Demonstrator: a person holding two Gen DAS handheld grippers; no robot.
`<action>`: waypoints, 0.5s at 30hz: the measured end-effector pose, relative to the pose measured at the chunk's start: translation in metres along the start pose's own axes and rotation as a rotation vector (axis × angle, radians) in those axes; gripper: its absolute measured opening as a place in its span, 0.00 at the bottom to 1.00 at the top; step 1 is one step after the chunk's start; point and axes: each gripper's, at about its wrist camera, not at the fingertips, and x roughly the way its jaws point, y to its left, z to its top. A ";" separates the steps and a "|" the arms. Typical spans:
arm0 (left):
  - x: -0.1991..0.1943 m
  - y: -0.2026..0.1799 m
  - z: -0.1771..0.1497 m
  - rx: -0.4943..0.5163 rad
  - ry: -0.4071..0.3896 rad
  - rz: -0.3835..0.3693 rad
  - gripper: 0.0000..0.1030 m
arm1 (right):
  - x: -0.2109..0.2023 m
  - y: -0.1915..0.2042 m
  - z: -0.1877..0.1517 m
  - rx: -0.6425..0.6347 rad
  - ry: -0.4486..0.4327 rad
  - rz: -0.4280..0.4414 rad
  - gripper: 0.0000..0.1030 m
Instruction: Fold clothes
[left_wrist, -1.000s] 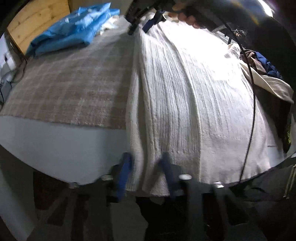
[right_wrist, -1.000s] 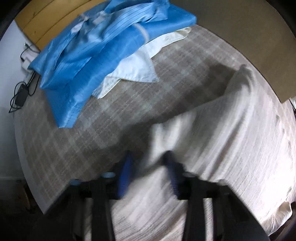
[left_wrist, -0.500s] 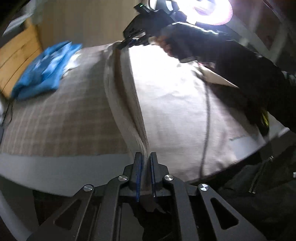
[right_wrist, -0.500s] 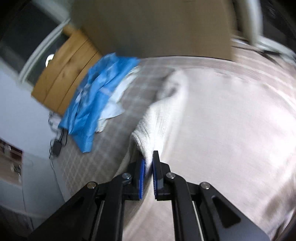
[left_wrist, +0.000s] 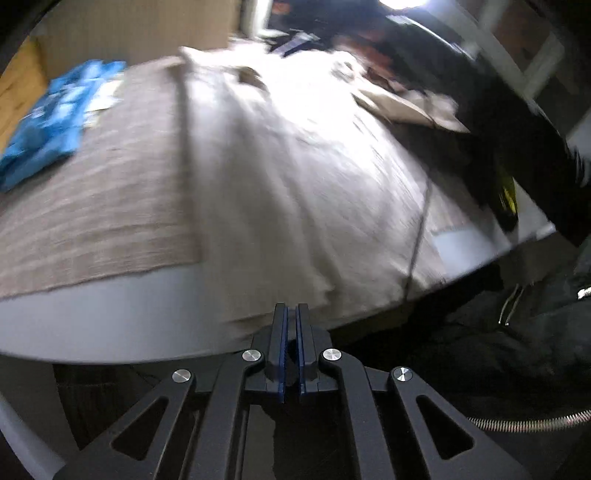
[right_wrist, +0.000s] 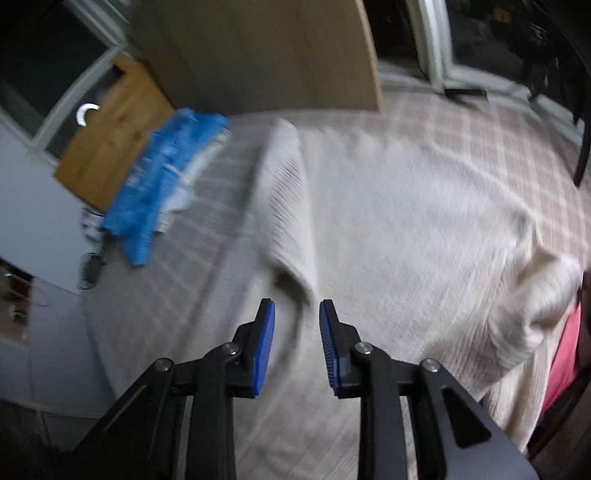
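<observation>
Your left gripper (left_wrist: 290, 325) has its 2 blue pads drawn together, with only a thin slit between them. The near hem of the cream ribbed sweater (left_wrist: 295, 192) sits right at the pad tips, but the blur hides whether any cloth is pinched there, so you cannot tell if it is held. In the left wrist view the sweater runs away from you as a long folded strip across the plaid cloth (left_wrist: 110, 199) that covers the desk (left_wrist: 110, 314), and its near end hangs over the desk's white edge. A thin dark cable (left_wrist: 417, 236) crosses the sweater's right part.

Your right gripper (right_wrist: 297, 314) has just been opening: its pads stand apart, with nothing pressed between them. The folded edge of the sweater (right_wrist: 388, 229) lies just beyond and below the pad tips, resting on the plaid cloth (right_wrist: 480, 129). From this side the sweater spreads broad and flat to the right, with a bunched sleeve at the far right.

A crumpled blue garment (right_wrist: 166, 177) lies well apart from the sweater, at the far left of the desk. Your dark sleeve (left_wrist: 517, 140) reaches in at the upper right of the left wrist view.
</observation>
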 end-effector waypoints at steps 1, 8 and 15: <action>-0.001 0.008 0.001 -0.017 -0.001 0.019 0.04 | 0.001 0.005 0.005 -0.015 -0.001 -0.005 0.26; 0.022 -0.016 0.005 0.026 0.022 -0.034 0.20 | 0.024 0.011 0.019 -0.051 0.070 -0.022 0.38; 0.056 -0.034 0.014 0.055 0.057 -0.048 0.24 | 0.042 0.003 0.023 -0.026 0.057 -0.052 0.38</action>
